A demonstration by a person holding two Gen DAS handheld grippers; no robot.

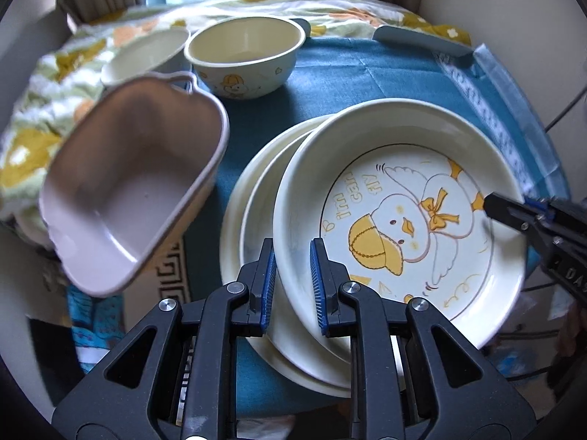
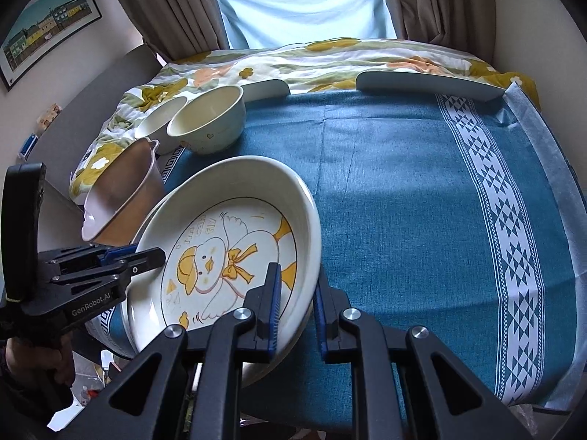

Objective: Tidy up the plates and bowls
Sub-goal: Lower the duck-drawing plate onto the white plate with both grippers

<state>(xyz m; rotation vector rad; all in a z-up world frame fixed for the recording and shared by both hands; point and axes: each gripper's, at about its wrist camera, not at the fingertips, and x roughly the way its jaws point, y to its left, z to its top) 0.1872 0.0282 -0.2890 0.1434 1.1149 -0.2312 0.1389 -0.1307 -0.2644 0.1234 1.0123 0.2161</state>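
Evidently both tongs (image 1: 291,256) (image 2: 297,286) pinch the duck plate (image 1: 403,220), pink dish (image 1: 128,190) perhaps touching its stack.

Blue tablecloth (image 2: 403,201) under stacked plates (image 1: 256,190), bowls (image 1: 244,58).

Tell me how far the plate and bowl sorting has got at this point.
Done: two plates already lie stacked on the blue cloth. In hand: the duck plate is gripped at opposite rims by the left gripper and right gripper, tilted over that stack, not yet flat. Left: two round bowls and the pink dish sit apart, unstacked.
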